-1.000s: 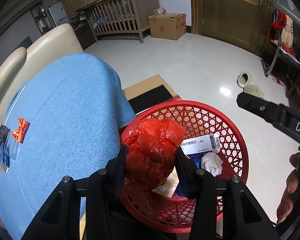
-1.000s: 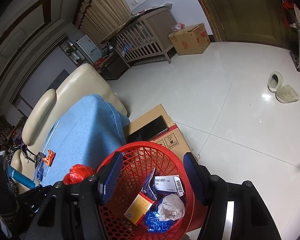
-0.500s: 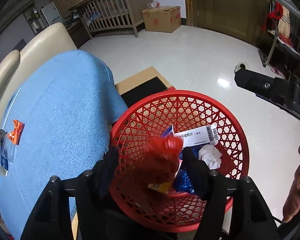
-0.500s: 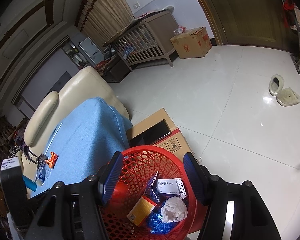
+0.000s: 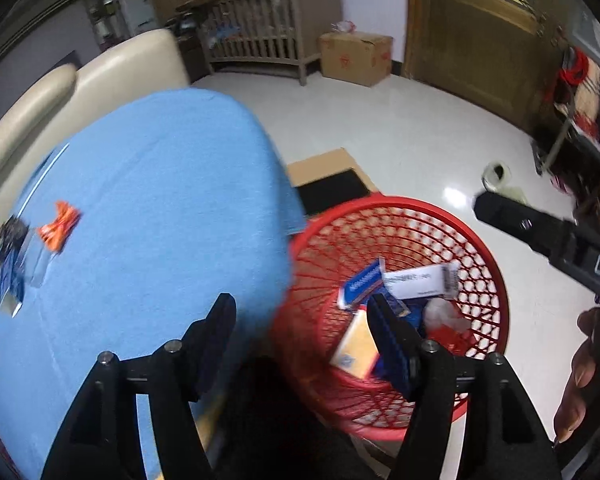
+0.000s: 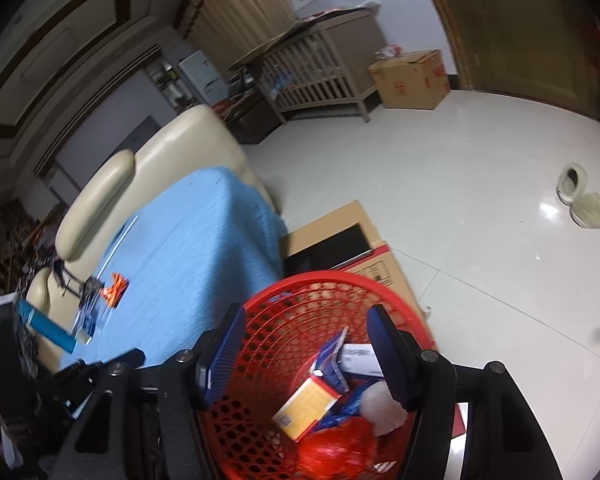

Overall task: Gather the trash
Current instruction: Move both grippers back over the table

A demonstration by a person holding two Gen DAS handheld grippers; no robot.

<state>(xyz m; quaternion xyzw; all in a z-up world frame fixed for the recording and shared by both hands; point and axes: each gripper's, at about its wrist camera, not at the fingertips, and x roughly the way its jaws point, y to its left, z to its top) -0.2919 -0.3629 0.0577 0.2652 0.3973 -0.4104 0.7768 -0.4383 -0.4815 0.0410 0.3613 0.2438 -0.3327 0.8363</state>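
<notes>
While both tongs, left (image 5: 300, 316) and right (image 6: 303, 332), gaped empty, the red bag (image 6: 336, 450) lay in the basket (image 6: 384, 286); scraps (image 5: 58, 226) remained on the blue cloth (image 5: 160, 200)

Both wrist views above red basket (image 5: 440, 216)

One red basket (image 6: 332, 292). Inside: one red bag (image 6: 336, 450), one yellow box (image 6: 306, 406), one white box (image 5: 418, 282), one white wad (image 6: 380, 404), one blue packet (image 6: 332, 360). One blue cloth (image 5: 148, 208), carrying one orange bow (image 5: 58, 226). Two cardboard boxes (image 6: 410, 78) (image 6: 374, 256). Two slippers (image 6: 572, 182) (image 6: 594, 210). One crib (image 6: 320, 68).
</notes>
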